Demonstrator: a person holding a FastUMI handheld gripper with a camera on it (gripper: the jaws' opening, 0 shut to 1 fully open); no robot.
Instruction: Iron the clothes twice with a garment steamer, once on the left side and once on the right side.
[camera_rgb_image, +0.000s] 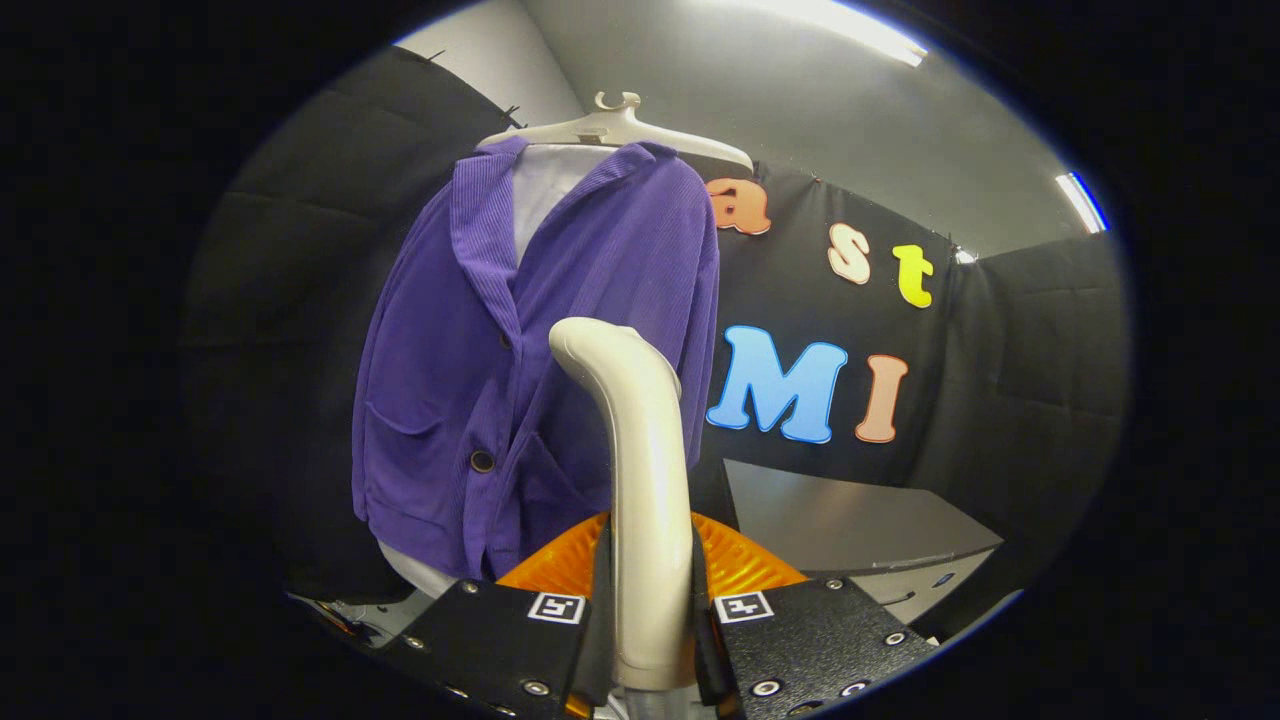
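Nearest, the gripper (650, 610) has its two black fingers (500, 640) clenched on the cream handle of the garment steamer (640, 480), one pad on each side of it, so the tool is firmly in hand. The handle rises straight up between the fingers and bends forward at the top, its head turned away toward the clothing. Just behind the handle's lower part sits an orange ribbed piece (745, 565), likely part of the steamer's base or tank; what it is exactly cannot be told.

Just beyond the steamer head hangs the purple jacket (480, 350), a ribbed, buttoned one with front pockets, draped over a white form on a pale hanger (615, 125). The steamer head overlaps the jacket's right front panel near the button line, about mid-height; whether it touches the cloth cannot be told, and no steam is visible.

Further off, to the right, a grey bench (850, 525) stands against the booth wall.

As a judgement: the steamer is picked up and brought to the garment, so the set-up step is done. Nothing in the cloth shows whether either side has had its pass, so both strokes may remain.
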